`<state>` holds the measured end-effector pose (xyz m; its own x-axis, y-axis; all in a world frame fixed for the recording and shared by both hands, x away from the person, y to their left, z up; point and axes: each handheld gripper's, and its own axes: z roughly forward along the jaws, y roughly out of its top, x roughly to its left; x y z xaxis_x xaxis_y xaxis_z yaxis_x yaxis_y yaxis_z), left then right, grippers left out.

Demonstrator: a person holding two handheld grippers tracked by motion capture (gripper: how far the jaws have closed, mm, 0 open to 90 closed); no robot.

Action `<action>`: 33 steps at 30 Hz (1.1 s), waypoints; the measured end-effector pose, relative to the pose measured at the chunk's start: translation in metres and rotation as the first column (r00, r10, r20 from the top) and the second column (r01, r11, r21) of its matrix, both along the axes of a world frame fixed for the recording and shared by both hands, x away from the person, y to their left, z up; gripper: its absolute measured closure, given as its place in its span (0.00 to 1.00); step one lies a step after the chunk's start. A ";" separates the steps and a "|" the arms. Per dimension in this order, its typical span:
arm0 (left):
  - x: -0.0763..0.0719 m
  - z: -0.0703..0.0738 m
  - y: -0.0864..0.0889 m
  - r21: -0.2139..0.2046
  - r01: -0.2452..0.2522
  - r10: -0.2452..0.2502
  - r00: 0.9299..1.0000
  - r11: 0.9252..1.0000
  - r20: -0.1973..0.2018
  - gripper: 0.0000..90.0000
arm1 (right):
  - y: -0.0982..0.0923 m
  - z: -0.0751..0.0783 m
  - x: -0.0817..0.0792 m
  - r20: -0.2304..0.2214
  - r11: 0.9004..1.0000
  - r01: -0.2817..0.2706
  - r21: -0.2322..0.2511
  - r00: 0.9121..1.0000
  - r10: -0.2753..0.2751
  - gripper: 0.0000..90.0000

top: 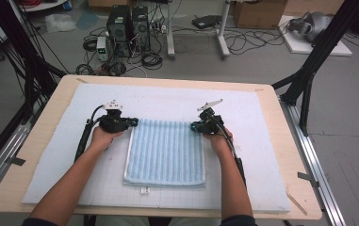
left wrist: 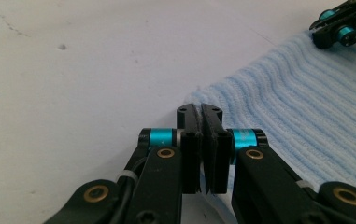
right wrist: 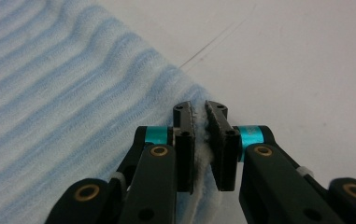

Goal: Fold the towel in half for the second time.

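Observation:
A light blue ribbed towel (top: 165,150) lies folded flat on the white mat (top: 243,155). My left gripper (top: 134,122) is at its far left corner. In the left gripper view the jaws (left wrist: 200,109) are pressed together with the towel's (left wrist: 306,116) edge caught low between the pads. My right gripper (top: 194,126) is at the far right corner. There the right gripper view has the towel's (right wrist: 49,93) pale hem pinched between the closed jaws of the gripper (right wrist: 199,107). The right gripper (left wrist: 339,25) also appears far off in the left gripper view.
The mat covers most of a wooden table (top: 50,117). A small white tag (top: 145,190) lies at the towel's near edge. Black frame posts (top: 309,70) stand at both far corners. Beyond the table, computer towers (top: 127,28) and cables sit on the floor.

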<state>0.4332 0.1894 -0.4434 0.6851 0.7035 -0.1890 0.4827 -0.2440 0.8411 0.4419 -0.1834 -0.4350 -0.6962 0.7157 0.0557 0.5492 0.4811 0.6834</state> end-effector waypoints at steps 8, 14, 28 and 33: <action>0.014 0.015 -0.003 -0.030 -0.053 0.054 0.998 0.998 0.045 0.96 | -0.002 0.012 0.004 0.123 0.996 0.089 0.031 0.988 -0.092 0.92; 0.013 0.023 -0.005 -0.041 -0.039 0.041 0.997 0.998 0.070 0.96 | -0.007 0.018 0.003 0.153 0.994 0.096 0.048 0.983 -0.102 0.92; -0.012 0.034 0.000 -0.053 -0.002 0.007 0.995 0.999 0.096 0.96 | -0.013 0.027 -0.025 0.185 0.993 0.051 0.106 0.980 -0.070 0.92; -0.029 0.029 0.005 -0.077 0.019 -0.010 0.993 0.997 0.118 0.96 | -0.013 0.032 -0.043 0.216 0.994 0.022 0.104 0.975 -0.044 0.92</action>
